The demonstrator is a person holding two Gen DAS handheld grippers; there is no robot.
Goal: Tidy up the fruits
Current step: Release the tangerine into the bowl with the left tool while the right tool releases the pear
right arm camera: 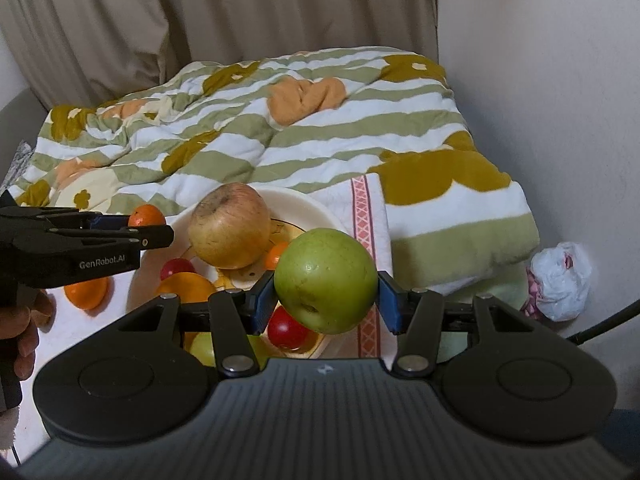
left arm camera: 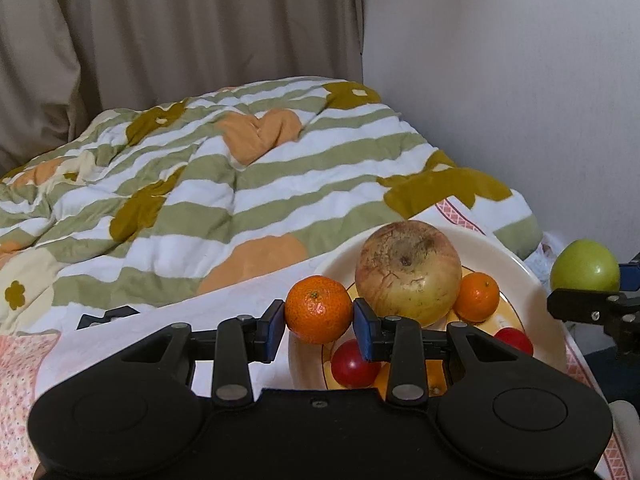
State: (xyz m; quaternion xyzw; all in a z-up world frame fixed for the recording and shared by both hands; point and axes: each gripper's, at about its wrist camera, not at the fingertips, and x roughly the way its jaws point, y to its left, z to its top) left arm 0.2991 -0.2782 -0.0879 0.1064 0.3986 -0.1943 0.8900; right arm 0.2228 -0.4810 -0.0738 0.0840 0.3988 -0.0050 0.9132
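Left wrist view, nearest first: my left hand-held gripper (left arm camera: 319, 322) is closed narrow on a small mandarin (left arm camera: 318, 309), blue pads pressing its two sides, stem scar facing me. It hangs over the near-left rim of the cream plate (left arm camera: 532, 280), which lies directly ahead and slightly right of it. Just under the jaws sits a red tomato (left arm camera: 350, 364); beyond that the big russet apple (left arm camera: 408, 270) fills the plate's middle, dimple turned up toward the camera, with a second mandarin (left arm camera: 477, 297) touching its right side and another red fruit (left arm camera: 514, 340) near the right rim.

In the right wrist view my right hand-held gripper (right arm camera: 326, 300) holds a green apple (right arm camera: 326, 280) at a middling spread, pads on its flanks, its core axis tilted so one dimpled end points down and toward me. It hovers over the plate's right edge, so the plate lies ahead and to the left of it. Another orange fruit (right arm camera: 87, 292) lies on the white cloth (right arm camera: 352, 196) outside the plate, under my left gripper.

Both fruits are round, so no long axis matters. I judge the left load nearer an open spot: the plate's near-left part. Farthest back is the striped quilt (right arm camera: 248, 132).
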